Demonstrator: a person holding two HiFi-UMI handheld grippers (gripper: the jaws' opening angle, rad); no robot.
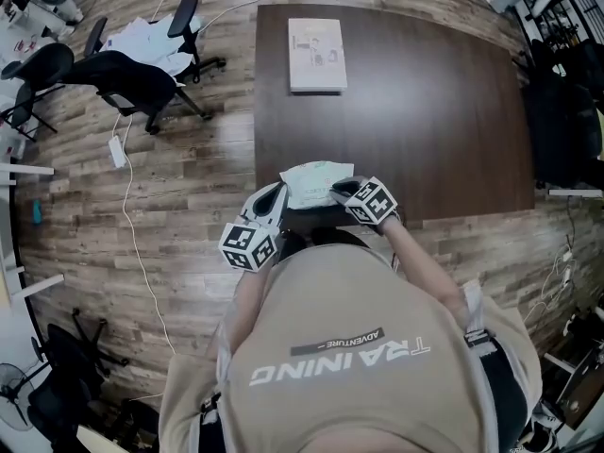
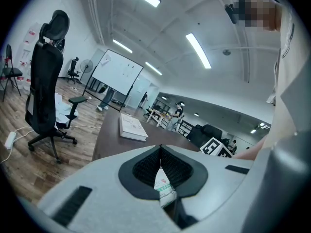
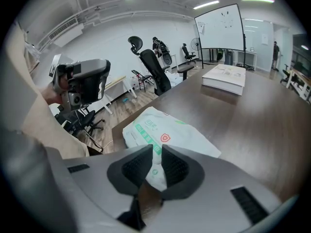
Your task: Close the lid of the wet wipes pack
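While left hand-held gripper and right hand-held gripper pinch wet wipes pack edges, soft film may slip free.

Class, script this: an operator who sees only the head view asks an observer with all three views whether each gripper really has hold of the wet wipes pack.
Operator: From above, has the left gripper got the pack?
Observer: Yes. In the left gripper view its jaws are shut on a thin edge of the pack.
Operator: And the right gripper?
Observer: In the right gripper view its jaws are shut on the pack's near edge, close to a red shield mark.
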